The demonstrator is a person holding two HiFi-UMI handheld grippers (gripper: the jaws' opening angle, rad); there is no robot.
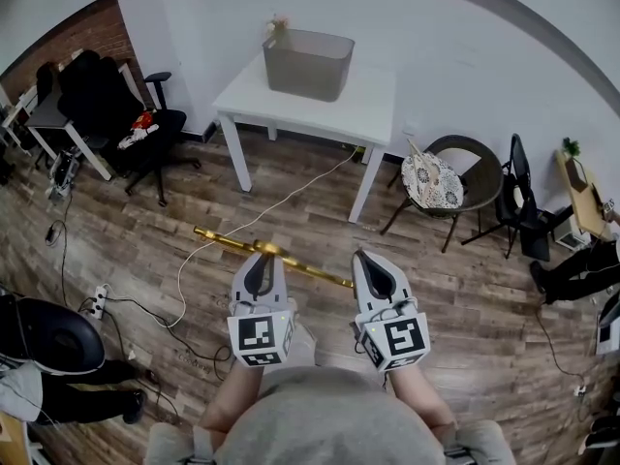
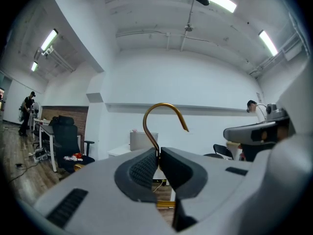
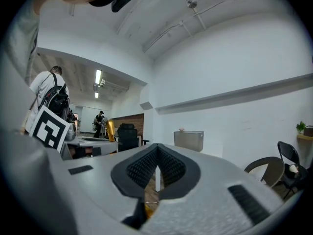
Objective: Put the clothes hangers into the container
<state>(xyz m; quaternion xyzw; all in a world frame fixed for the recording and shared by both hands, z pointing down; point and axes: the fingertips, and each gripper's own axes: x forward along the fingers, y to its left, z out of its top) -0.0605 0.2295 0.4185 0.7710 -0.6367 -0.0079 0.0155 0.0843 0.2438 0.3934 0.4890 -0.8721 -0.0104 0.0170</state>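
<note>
a white bench (image 1: 373, 105) stands against the far white wall on a wood-plank floor (image 1: 465, 289). the grey container (image 1: 308, 63) sits on the bench toward its back left corner, and the rest of the top is bare white. a strip of brick wall and black office chairs (image 1: 145, 129) fill the room's left side. a round chair (image 1: 455, 177) with a patterned cushion stands just past the bench's right edge. a power strip (image 1: 98, 301) lies on the floor at the left.

in the head view the left gripper (image 1: 260, 260) and right gripper (image 1: 368, 264) are held side by side over the floor, well short of the bench's front edge. the gold hanger (image 1: 221, 239) lies across between them, its bar sticking out past the left gripper.

the left gripper view alone shows the hold. that gripper (image 2: 159, 153) is clamped tight on the hanger's neck, with the hook (image 2: 164, 104) standing upright above the pads. the container (image 2: 139, 141) shows small behind the hook. this view also takes in the ceiling lights and a person (image 2: 27, 114) at the far left.

in the right gripper view the gripper (image 3: 157, 163) is closed to a thin slit with nothing seen between its pads. a glint of gold shows below them, and whether it touches the gripper cannot be told. the container (image 3: 189, 141) appears ahead, against the wall.
</note>
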